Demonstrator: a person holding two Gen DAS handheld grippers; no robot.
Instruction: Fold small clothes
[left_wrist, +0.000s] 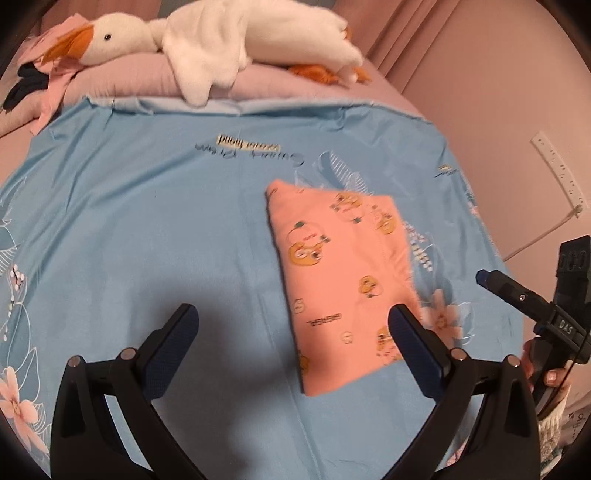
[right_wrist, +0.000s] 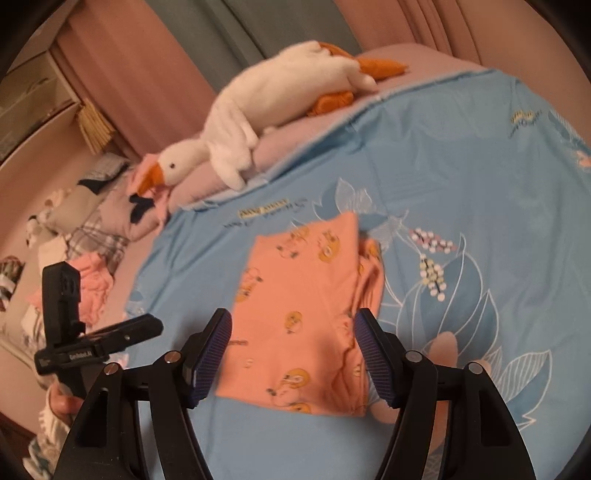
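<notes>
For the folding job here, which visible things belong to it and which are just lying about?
Job:
- folded pink garment, lying flat
- blue floral sheet under it
- left gripper, open
- right gripper, open

Lying about:
- plush goose
- pink pillow
- clothes pile beside the sheet

Blue floral bedsheet (left_wrist: 147, 221) (pink pillow at its head), folded orange garment (left_wrist: 340, 277) flat on it.

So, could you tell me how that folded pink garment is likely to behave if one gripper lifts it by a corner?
The folded pink garment looks like thin, soft cloth, so it would probably droop and come unfolded. Its loose layered edge suggests the layers may slide apart. Pushed across the blue sheet, it would likely bunch rather than glide.
</notes>
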